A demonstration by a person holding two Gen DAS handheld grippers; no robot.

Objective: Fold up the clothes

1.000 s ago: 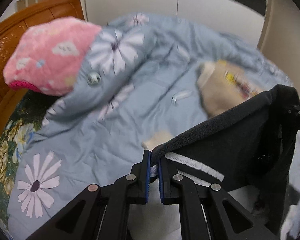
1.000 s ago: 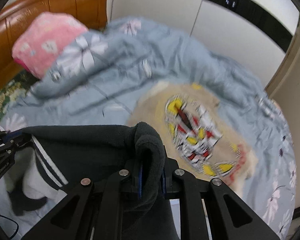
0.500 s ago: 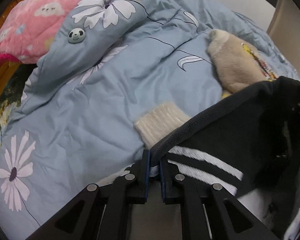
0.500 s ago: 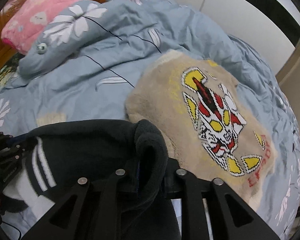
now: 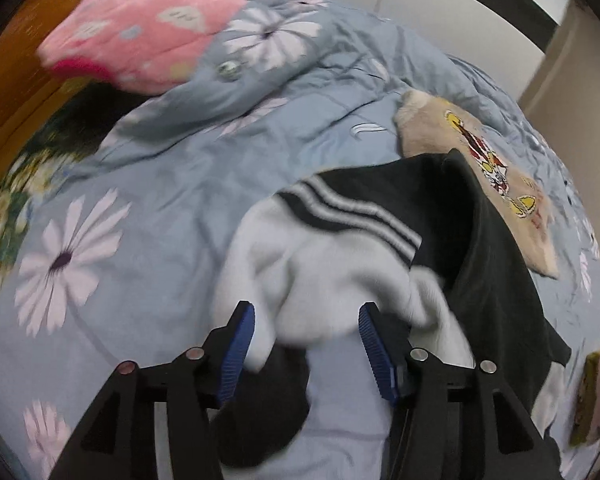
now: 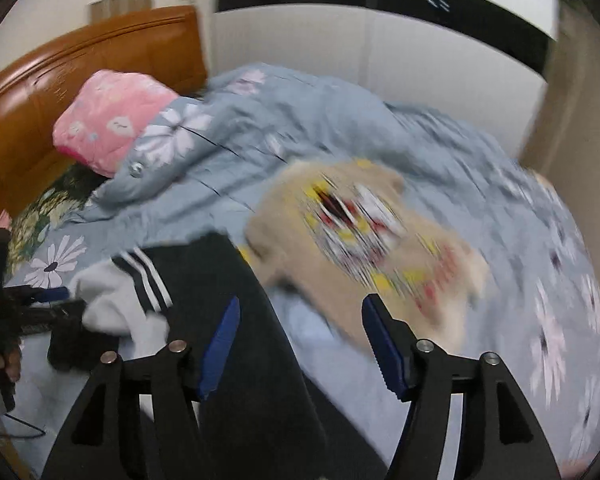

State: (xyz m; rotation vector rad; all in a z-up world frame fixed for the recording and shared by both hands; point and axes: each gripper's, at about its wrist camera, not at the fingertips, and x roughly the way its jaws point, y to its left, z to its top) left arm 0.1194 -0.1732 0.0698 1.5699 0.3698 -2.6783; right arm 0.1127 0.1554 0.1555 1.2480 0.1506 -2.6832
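Note:
A black and white fleece garment (image 5: 380,240) with white stripes lies crumpled on the blue flowered duvet (image 5: 160,200). It also shows in the right wrist view (image 6: 204,280). My left gripper (image 5: 306,344) is open, its jaws on either side of the white fleece part. My right gripper (image 6: 300,340) is open over the black part and the duvet. A folded beige sweater (image 6: 360,240) with a bright printed figure lies beyond the garment; it also shows in the left wrist view (image 5: 480,168).
A pink pillow (image 6: 112,120) leans on the wooden headboard (image 6: 60,80) at the far left. A white wardrobe (image 6: 380,60) stands behind the bed. The left gripper's body (image 6: 20,308) shows at the left edge of the right wrist view.
Both grippers have opened and let go of the black and white garment. It has dropped onto the duvet. Both grippers have pulled back and tilted up.

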